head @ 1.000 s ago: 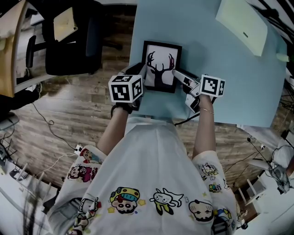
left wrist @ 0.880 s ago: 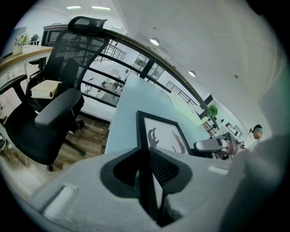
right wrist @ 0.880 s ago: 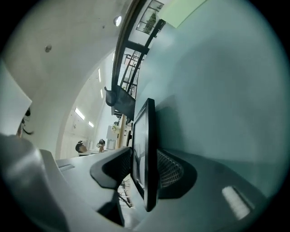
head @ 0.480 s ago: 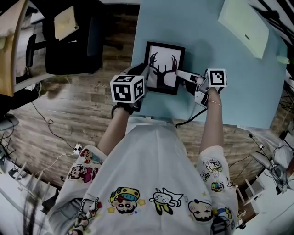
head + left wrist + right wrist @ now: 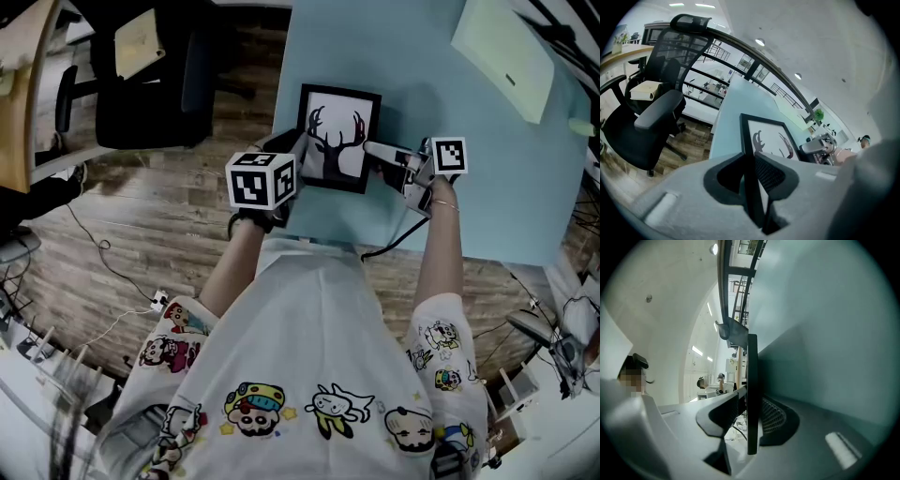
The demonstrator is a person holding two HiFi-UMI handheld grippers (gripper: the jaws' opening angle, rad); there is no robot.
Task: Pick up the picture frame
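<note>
The picture frame (image 5: 337, 141), black-edged with an antler drawing, lies at the near left corner of the light-blue table (image 5: 422, 94). My left gripper (image 5: 292, 155) is shut on its left edge; in the left gripper view the frame (image 5: 768, 138) runs out from between the pads of that gripper (image 5: 752, 173). My right gripper (image 5: 373, 152) is at the frame's right edge and its jaws have just been closing. In the right gripper view the frame's edge (image 5: 752, 380) stands between the pads of that gripper (image 5: 751, 413), which touch it on both sides.
A black office chair (image 5: 141, 84) stands on the wood floor left of the table, also seen in the left gripper view (image 5: 651, 108). A pale green pad (image 5: 511, 56) lies at the table's far right. Cables trail across the floor.
My right gripper has swung round and slid a little to the right, and its jaws have closed onto the frame's right edge. The left gripper has kept its hold.
</note>
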